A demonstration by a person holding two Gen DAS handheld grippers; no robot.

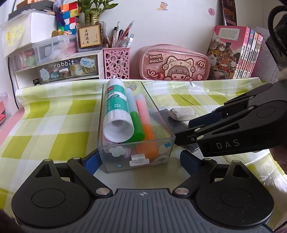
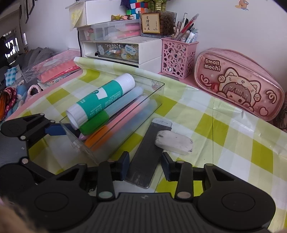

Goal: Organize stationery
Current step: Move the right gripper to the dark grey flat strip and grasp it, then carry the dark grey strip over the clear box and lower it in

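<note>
A child's study desk at home: a tabletop (image 1: 44, 114) under a green-checked plastic cloth, backed by a pink cartoon pencil case (image 1: 174, 62), a pink pen holder (image 1: 116, 62), sticker-covered desk drawers (image 1: 68, 69), storybooks (image 1: 238, 53), puzzle cubes (image 1: 69, 16) and wall stickers (image 1: 162, 6).

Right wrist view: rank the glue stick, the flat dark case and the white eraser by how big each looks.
1. Flat dark case, longest, though nearest the camera, which inflates it.
2. Glue stick, close behind; farther away, so the top two could really swap.
3. White eraser, plainly smallest.
</note>
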